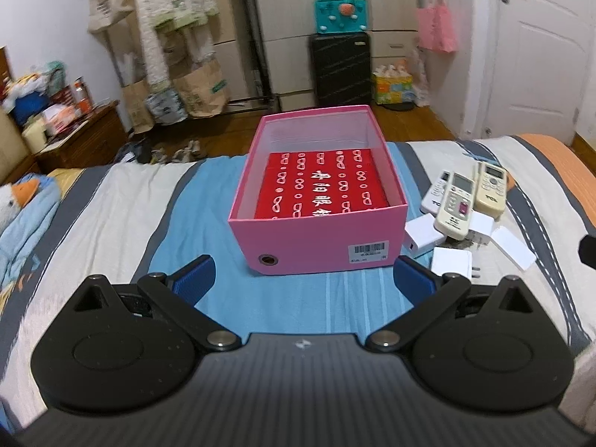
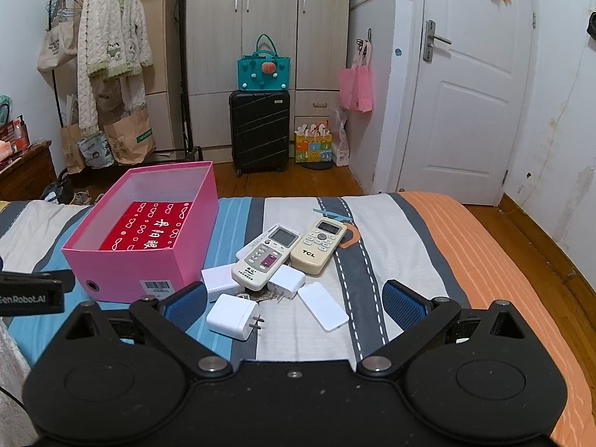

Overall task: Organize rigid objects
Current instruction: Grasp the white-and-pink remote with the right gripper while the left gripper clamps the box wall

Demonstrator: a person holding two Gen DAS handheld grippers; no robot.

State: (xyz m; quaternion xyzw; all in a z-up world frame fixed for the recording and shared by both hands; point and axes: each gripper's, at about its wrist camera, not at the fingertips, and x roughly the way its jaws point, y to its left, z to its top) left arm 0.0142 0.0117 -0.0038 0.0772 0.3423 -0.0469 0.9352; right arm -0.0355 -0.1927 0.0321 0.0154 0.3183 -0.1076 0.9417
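The left gripper [image 1: 303, 279] hovers with blue-padded jaws spread wide and empty, facing the open pink cardboard box [image 1: 316, 246] on the striped bedspread [image 1: 111, 201]; a red patterned packet [image 1: 324, 186] lies flat inside. The right gripper [image 2: 294, 303] is equally wide and empty, above a white plug charger [image 2: 231, 316] and flat white card [image 2: 323, 306]. Beyond lie a cream TCL remote [image 2: 318, 246] and a white remote [image 2: 266, 257] resting on other white chargers, just beside the box.

Both grippers: matte black linkage arms, silver pivot screws, ribbed blue fingers [image 2: 186, 303].
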